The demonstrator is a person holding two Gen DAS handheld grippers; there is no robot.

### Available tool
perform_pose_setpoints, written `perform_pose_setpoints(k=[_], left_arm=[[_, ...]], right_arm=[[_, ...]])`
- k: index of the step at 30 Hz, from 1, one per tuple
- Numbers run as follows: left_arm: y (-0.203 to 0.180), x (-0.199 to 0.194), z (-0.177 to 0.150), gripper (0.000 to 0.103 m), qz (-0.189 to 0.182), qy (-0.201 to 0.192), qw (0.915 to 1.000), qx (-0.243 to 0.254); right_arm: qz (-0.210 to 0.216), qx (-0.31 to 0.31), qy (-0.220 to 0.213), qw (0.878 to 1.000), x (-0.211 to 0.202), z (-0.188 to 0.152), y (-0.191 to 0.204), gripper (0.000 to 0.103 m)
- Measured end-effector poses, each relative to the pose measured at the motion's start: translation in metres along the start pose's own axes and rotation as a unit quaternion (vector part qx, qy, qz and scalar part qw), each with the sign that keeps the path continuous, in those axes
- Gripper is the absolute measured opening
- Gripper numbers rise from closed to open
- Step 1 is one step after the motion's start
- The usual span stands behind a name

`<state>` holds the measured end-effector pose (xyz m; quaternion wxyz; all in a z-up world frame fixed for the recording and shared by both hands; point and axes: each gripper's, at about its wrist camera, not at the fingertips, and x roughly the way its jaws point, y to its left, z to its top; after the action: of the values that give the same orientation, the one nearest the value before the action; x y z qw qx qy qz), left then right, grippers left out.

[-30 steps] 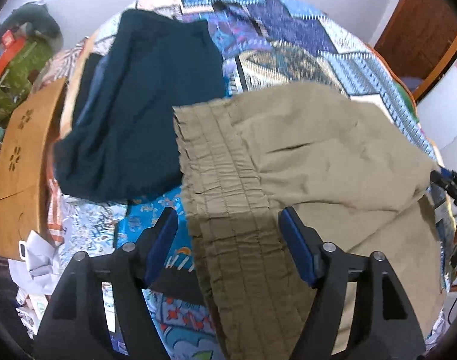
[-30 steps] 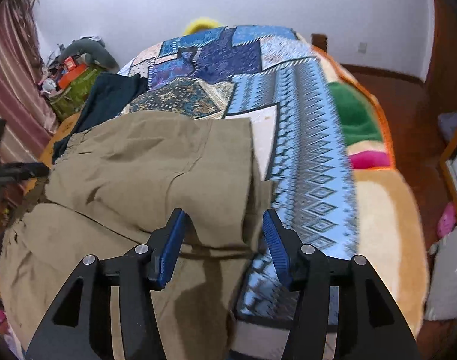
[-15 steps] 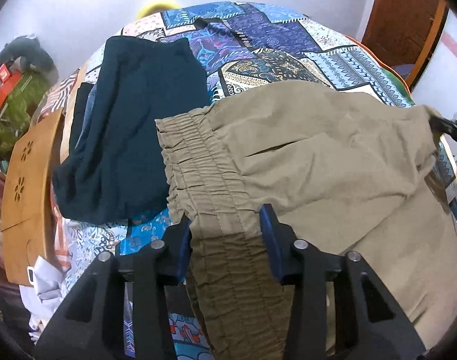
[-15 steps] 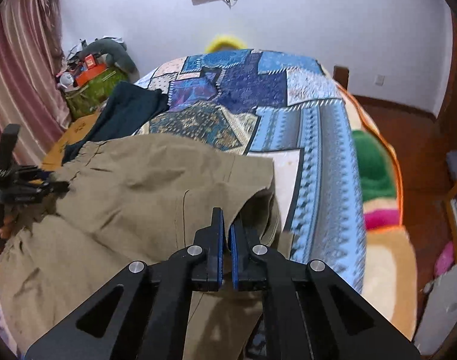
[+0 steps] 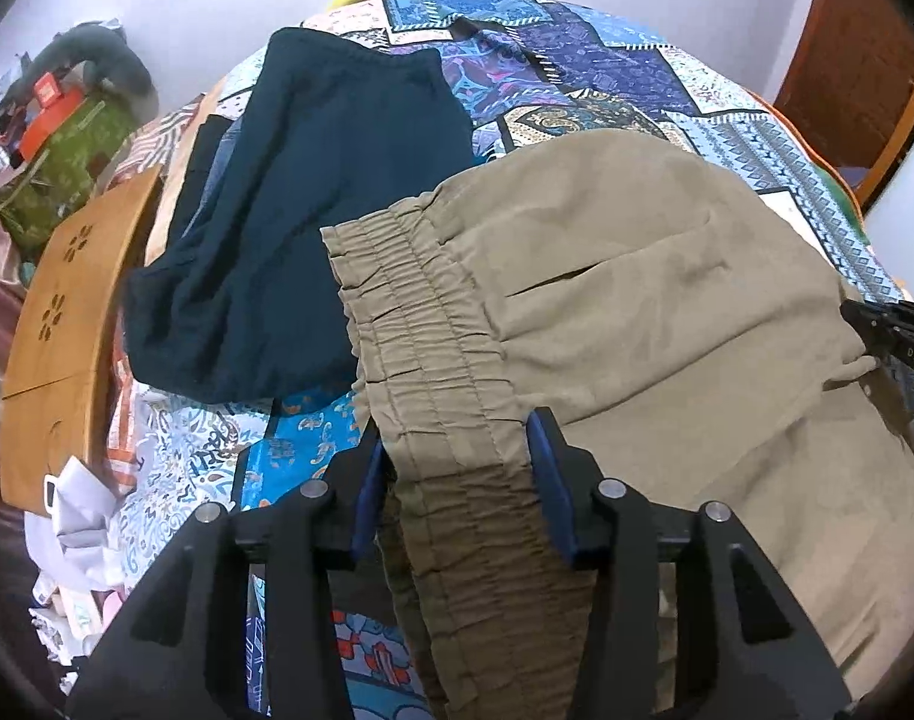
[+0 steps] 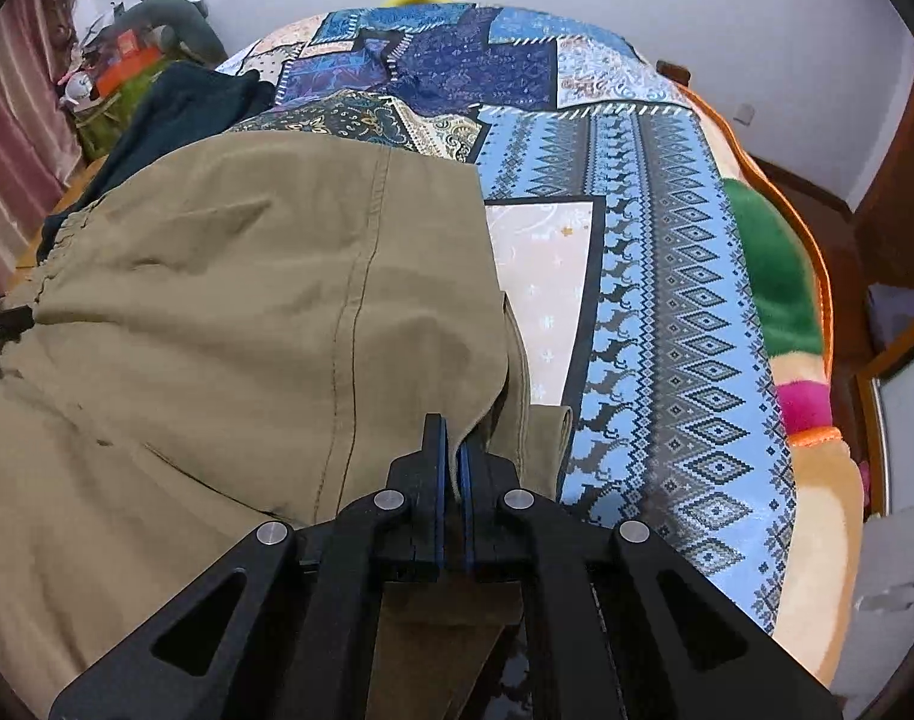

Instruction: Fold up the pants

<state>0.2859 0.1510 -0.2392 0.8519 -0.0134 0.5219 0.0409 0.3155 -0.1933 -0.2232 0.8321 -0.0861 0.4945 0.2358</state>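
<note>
Khaki pants [image 5: 637, 300] lie spread over the patchwork quilt, elastic waistband toward the left wrist camera. My left gripper [image 5: 457, 450] straddles a raised hump of that waistband [image 5: 451, 396]; both blue pads touch the bunched cloth while the jaws are opening a little. My right gripper [image 6: 451, 450] is shut on the folded outer edge of the pants [image 6: 247, 300], with cloth pinched between its pads. The right gripper's tip [image 5: 889, 330] shows at the far right of the left wrist view. The left gripper [image 6: 1, 324] shows at the left edge of the right wrist view.
A dark blue garment [image 5: 313, 210] lies beside the waistband, also seen as a dark blue garment [image 6: 181, 102] at the upper left. The quilt [image 6: 667, 240] stretches right of the pants. A wooden board [image 5: 67, 312], a green bag [image 5: 55, 162] and crumpled white paper [image 5: 79, 510] sit left of the bed.
Both grippers were open above the pants. The right one then shut on the pants' edge and moved lower. The left closed in on the waistband, then widened slightly, and the band bunched up.
</note>
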Motion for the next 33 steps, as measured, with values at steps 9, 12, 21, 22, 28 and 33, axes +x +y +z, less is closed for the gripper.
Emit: perform_pose_setpoints(k=[9,12,21,22,28,33], left_arm=[[0.017,-0.033,0.018,0.060,-0.012,-0.019,0.9993,-0.030],[0.026,-0.046,0.030,0.068,-0.008,-0.037,0.9985,-0.039],[0.047,-0.025,0.067,0.078,0.018,-0.034,0.9975,-0.059],[0.048,-0.018,0.070,0.078,0.016,-0.027,0.9977,-0.061],[0.053,0.027,0.081,0.078,-0.001,0.014,0.9967,-0.080],[0.058,0.060,0.081,0.079,-0.012,0.049,0.9942,-0.095]], right_arm=[[0.018,0.004,-0.031,0.999,-0.049,0.013,-0.004,0.026],[0.027,0.001,-0.065,0.998,-0.071,0.024,-0.003,0.036],[0.038,0.010,-0.103,0.994,-0.066,0.078,-0.010,0.048],[0.039,0.011,-0.100,0.994,-0.061,0.083,-0.011,0.048],[0.041,0.017,-0.058,0.997,-0.005,0.110,-0.021,0.048],[0.049,0.035,-0.011,0.998,0.046,0.124,-0.031,0.048]])
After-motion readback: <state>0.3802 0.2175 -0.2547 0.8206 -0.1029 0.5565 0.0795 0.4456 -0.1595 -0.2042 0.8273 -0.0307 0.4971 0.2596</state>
